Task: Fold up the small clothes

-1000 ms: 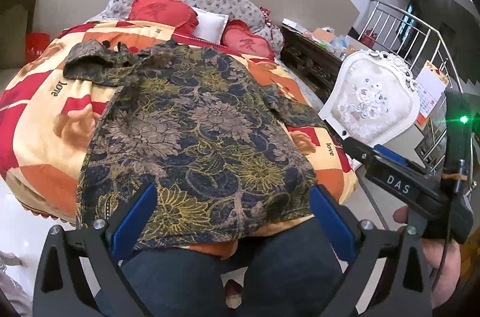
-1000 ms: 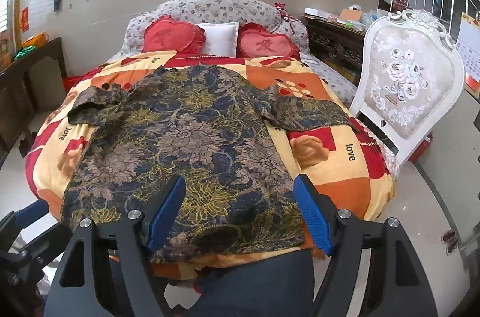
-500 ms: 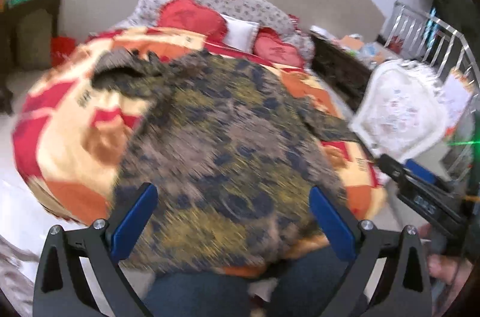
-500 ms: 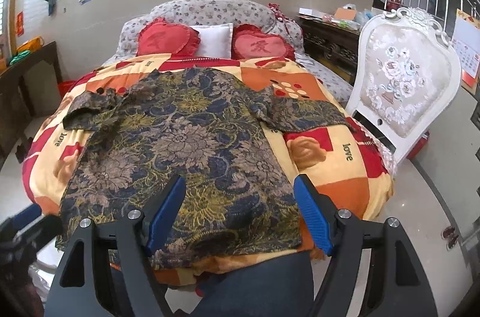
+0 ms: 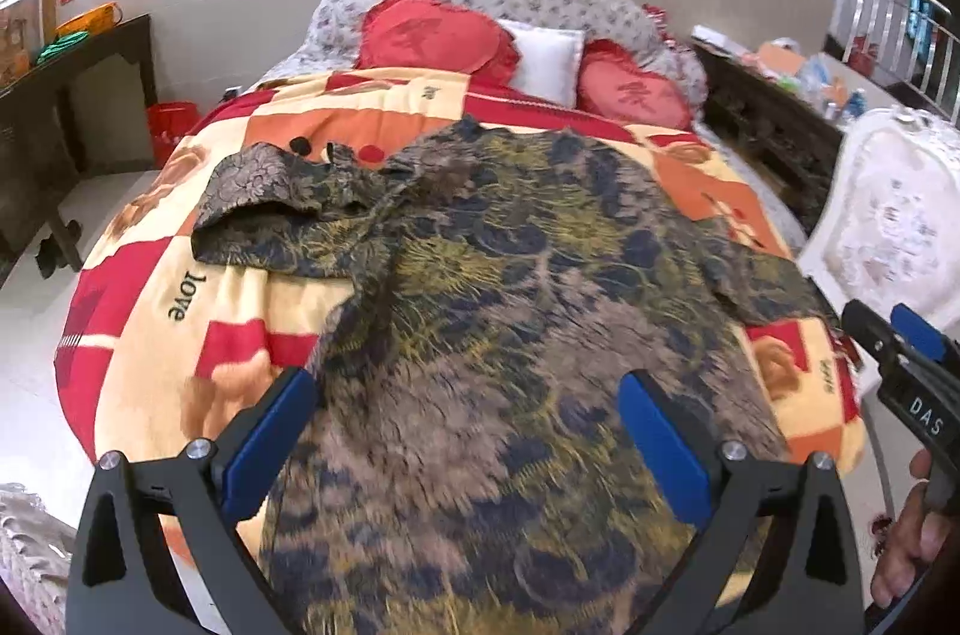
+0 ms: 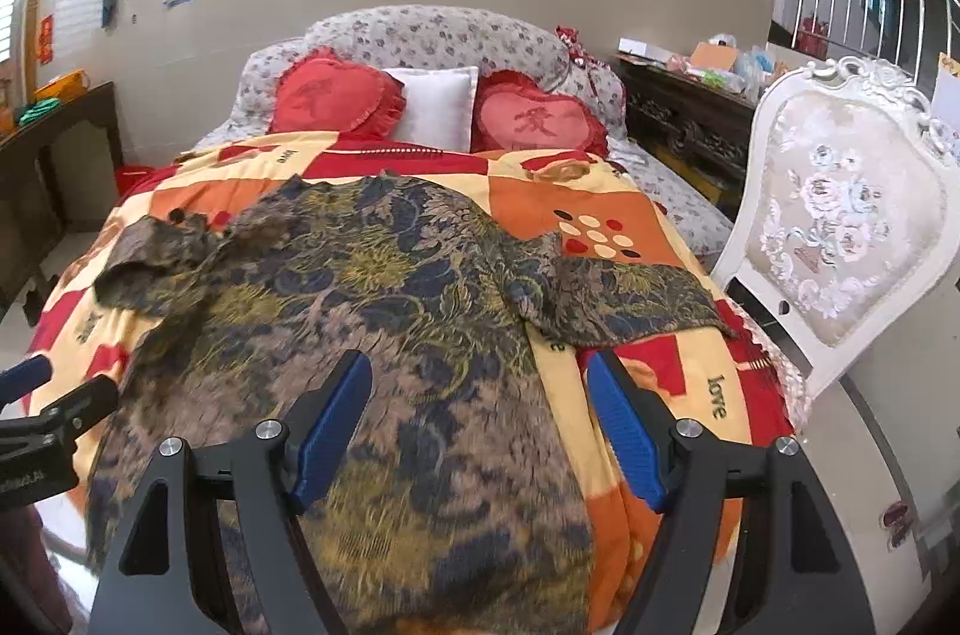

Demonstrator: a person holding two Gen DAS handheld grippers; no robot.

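Note:
A dark floral shirt (image 5: 510, 311) (image 6: 384, 311) in navy, gold and brown lies spread flat on the bed, hem towards me. Its left sleeve (image 5: 264, 209) is crumpled; its right sleeve (image 6: 606, 299) lies flat. My left gripper (image 5: 465, 431) hovers open above the shirt's lower half, holding nothing. My right gripper (image 6: 480, 431) hovers open over the shirt's lower right edge, also holding nothing. The right gripper (image 5: 900, 365) shows at the right edge of the left wrist view, and the left gripper (image 6: 48, 413) at the left edge of the right wrist view.
The bed carries a red, orange and cream quilt (image 6: 600, 215) and red heart pillows (image 6: 534, 119) at the head. A white ornate chair (image 6: 840, 227) stands close on the right. Dark wooden side tables (image 5: 72, 107) (image 6: 684, 107) flank the bed.
Both grippers have moved forward and lower over the bed, closer to the shirt; the person's legs have left the view. Both stay open. The shirt has not moved.

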